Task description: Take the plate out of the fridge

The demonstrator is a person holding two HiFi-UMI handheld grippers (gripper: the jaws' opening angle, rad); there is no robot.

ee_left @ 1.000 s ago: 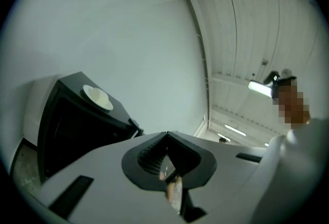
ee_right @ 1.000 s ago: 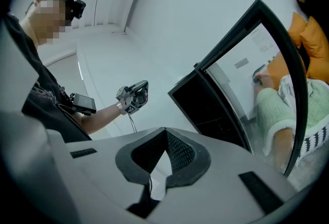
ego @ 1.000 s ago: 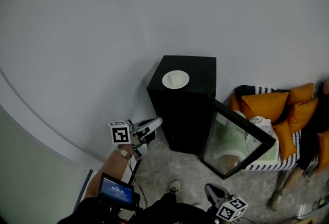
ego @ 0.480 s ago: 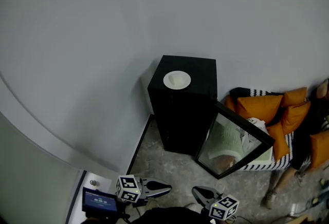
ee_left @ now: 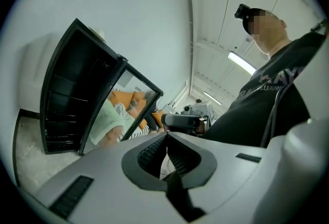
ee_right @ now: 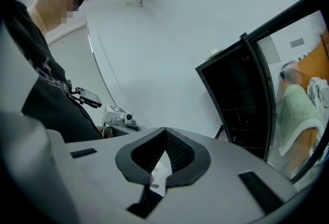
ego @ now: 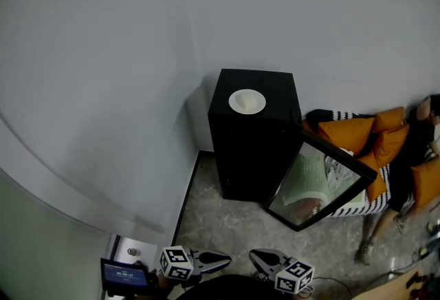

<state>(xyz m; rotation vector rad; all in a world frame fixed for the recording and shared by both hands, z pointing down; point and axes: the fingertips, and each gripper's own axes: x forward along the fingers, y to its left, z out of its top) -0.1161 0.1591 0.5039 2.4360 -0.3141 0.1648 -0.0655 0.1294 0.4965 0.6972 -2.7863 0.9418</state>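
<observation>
On top of the tall black fridge (ego: 251, 147), near the middle of its lid: small round white plate (ego: 247, 100), already out of the cabinet. Reads as the task's last step done, or nearly so. Left gripper (ego: 225, 261) closed tight on nothing; right gripper (ego: 254, 257) likewise pinched together and empty. Both low at the near edge of the head view, well apart from the fridge. Next move, if any: probably swinging the glass-fronted black door (ego: 317, 180) closed, calling for a push on its outer frame edge. Door wide open toward the orange cushions (ego: 347, 135), lower corner near the speckled grey floor (ego: 227, 223). Pale wall (ego: 103, 85) close on the fridge's left; open floor ahead for an approach.
</observation>
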